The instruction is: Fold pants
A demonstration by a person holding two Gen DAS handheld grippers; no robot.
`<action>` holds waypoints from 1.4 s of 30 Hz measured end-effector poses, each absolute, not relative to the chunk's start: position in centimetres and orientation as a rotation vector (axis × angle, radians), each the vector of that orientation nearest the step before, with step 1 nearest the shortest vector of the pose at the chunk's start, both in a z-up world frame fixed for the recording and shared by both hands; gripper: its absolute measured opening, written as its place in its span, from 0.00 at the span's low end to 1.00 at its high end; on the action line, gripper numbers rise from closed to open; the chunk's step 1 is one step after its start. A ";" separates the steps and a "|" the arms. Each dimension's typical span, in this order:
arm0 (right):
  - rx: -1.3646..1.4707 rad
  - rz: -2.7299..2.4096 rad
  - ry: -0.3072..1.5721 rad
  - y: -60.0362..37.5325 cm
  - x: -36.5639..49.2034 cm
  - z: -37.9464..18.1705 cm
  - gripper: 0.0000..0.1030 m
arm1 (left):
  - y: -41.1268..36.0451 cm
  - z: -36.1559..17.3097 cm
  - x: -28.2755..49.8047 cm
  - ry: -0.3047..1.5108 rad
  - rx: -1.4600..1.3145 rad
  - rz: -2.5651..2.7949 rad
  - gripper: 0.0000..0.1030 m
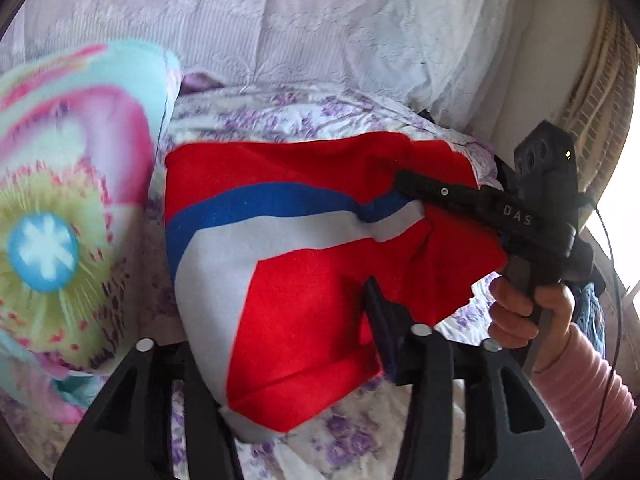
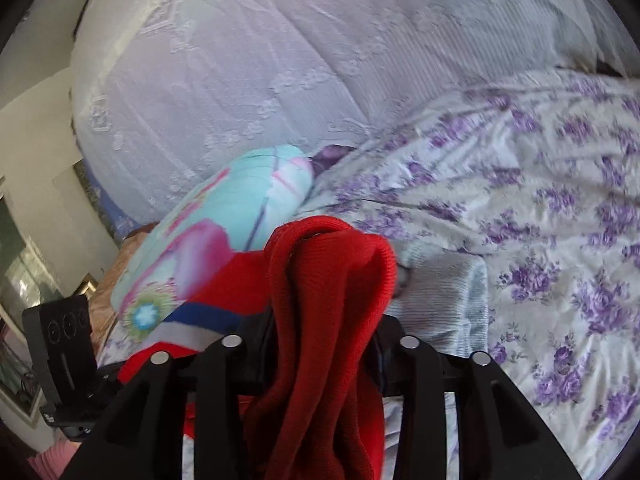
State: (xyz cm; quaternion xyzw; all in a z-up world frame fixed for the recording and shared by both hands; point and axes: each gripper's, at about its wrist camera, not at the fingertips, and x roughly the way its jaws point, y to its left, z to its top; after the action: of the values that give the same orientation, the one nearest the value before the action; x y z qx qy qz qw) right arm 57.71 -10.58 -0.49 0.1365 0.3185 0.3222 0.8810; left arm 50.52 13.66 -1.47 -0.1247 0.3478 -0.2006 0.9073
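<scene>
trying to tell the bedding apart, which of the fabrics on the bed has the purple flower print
The floral sheet lying directly under the red pants. The quilted cover behind is plain pale, and the pillow beside them is turquoise and pink.

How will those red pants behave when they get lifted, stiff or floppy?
Probably floppy: the red pants sag in soft folds and bunch up in the right gripper. They look like a light knit, so likely easy to lift but prone to stretching. Slipping seems unlikely, since the ribbed cloth should catch on the pads, though a loose leg may trail over the bedsheet.
</scene>
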 end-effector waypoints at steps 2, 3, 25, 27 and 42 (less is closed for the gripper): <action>0.274 0.644 0.656 -10.7 58.3 -1.7 0.59 | 13.7 -2.2 50.3 0.708 -0.256 -0.412 0.58; 0.272 0.630 0.645 -10.7 58.1 -1.8 0.61 | 13.9 -2.1 50.4 0.704 -0.248 -0.407 0.59; 0.188 0.572 0.611 -10.3 52.9 -1.2 0.75 | 9.7 -1.9 50.6 0.708 -0.040 -0.183 0.94; 0.195 0.575 0.613 -10.2 52.5 -0.2 0.76 | 9.7 -1.7 50.4 0.699 -0.048 -0.144 0.94; 0.126 0.432 0.608 -11.7 25.0 5.9 0.97 | 10.6 5.8 27.2 0.642 -0.024 0.057 0.96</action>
State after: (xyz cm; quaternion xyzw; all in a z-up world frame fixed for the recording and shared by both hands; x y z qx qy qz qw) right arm 25.05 -11.72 5.88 0.0617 0.2967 0.2107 0.9294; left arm 27.16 10.56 5.85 -0.0118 0.3153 0.0278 0.9485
